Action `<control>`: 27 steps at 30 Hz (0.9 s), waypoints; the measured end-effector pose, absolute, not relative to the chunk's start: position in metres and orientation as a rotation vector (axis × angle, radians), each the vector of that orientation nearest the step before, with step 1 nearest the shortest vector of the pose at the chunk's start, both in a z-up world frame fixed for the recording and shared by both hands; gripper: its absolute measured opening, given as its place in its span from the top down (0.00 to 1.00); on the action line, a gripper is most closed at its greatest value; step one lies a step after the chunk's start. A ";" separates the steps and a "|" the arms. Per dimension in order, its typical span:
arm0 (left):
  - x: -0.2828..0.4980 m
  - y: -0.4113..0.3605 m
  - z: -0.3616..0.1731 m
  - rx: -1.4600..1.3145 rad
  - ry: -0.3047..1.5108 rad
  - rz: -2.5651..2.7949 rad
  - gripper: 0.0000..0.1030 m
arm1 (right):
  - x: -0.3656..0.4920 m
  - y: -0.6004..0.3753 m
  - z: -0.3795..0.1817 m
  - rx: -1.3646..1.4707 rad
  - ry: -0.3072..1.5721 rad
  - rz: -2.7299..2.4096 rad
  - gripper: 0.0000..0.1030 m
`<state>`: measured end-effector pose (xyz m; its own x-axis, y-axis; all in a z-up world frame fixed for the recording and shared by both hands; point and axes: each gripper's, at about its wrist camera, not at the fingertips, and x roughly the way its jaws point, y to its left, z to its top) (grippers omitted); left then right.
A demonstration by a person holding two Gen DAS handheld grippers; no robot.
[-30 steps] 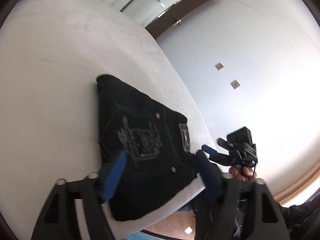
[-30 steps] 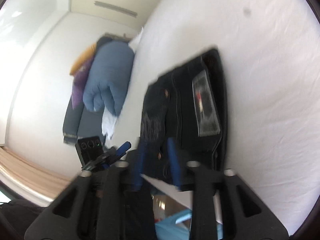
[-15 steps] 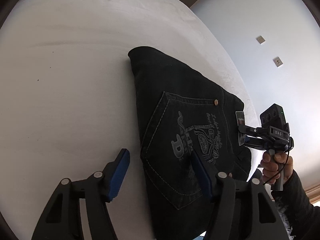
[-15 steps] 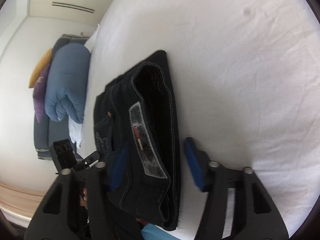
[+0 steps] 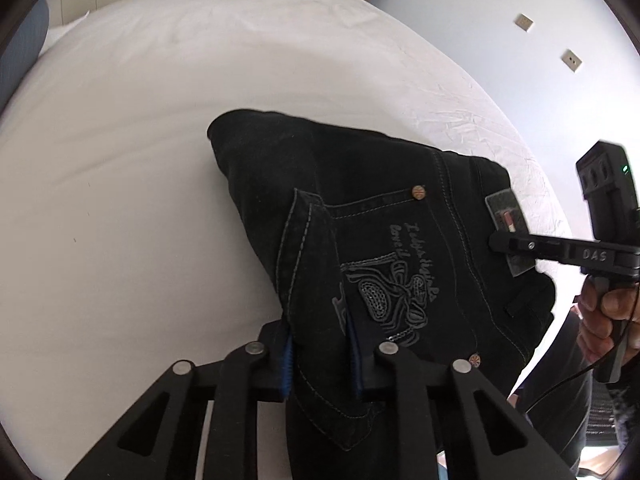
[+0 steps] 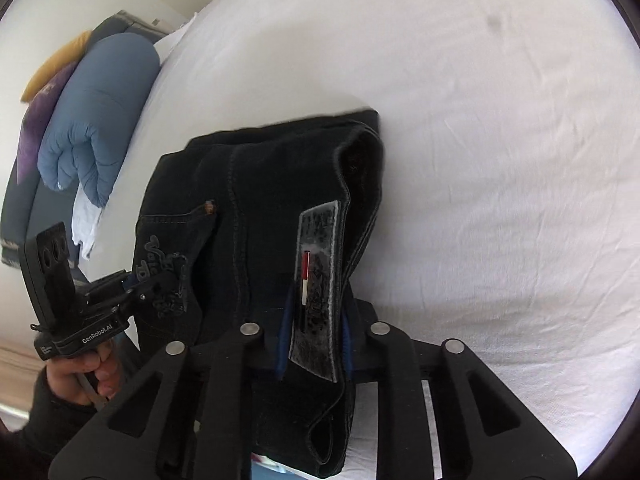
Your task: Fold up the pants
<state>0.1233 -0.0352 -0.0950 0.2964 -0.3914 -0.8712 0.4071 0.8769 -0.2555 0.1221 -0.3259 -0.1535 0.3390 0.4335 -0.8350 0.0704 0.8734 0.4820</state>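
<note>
Change since half a second back: both our grippers had been spread wide over the cloth, and by this moment each had closed down onto the pants, so the denim bunched up between the pads.
Bed (image 5: 120,200): big white sheet, lightly wrinkled, filled most of both views; there was a faint dark spot (image 6: 495,21) on it in the right wrist view.
Pants (image 5: 360,208): black jeans, folded into a thick bundle, sat at the near edge of the bed with the stitched back pocket facing up. The near side was lifted off the sheet where we had hold of it.
Duvet (image 6: 96,120): rolled blue one, lying past the far-left side of the bed, well apart from the pants, with something purple and yellow behind it.
Left gripper (image 5: 320,354): pinched tight on the pocket-side edge of the pants, a fold of denim standing up between the blue pads.
Right gripper (image 6: 314,338): clamped on the waistband right at the grey label patch (image 6: 316,288), pads on either side of it.
Wall plates (image 5: 524,22): two small ones on the pale wall beyond the bed.
</note>
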 end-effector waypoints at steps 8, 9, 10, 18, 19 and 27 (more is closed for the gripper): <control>0.127 -0.039 -0.044 0.071 1.036 -0.516 0.81 | 0.125 -0.324 -0.101 0.445 1.090 0.293 0.85; 0.132 -0.039 -0.037 0.076 1.021 -0.516 0.81 | 0.129 -0.326 -0.097 0.445 1.075 0.294 0.85; 0.136 -0.037 -0.035 0.077 1.014 -0.516 0.81 | 0.133 -0.330 -0.093 0.445 1.064 0.294 0.85; 0.186 -0.043 -0.036 0.134 1.001 -0.499 0.81 | 0.178 -0.361 -0.095 0.486 1.053 0.281 0.85; 0.191 -0.047 -0.038 0.141 1.001 -0.497 0.81 | 0.185 -0.365 -0.096 0.491 1.052 0.281 0.85; 0.234 -0.083 -0.069 0.148 1.040 -0.471 0.80 | 0.234 -0.388 -0.134 0.508 1.094 0.245 0.84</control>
<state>0.2336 -0.0831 -0.0691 0.4171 -0.3048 -0.8563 0.4422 0.8911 -0.1018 0.2340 -0.3884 -0.1339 0.4468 0.4322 -0.7833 0.0567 0.8601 0.5069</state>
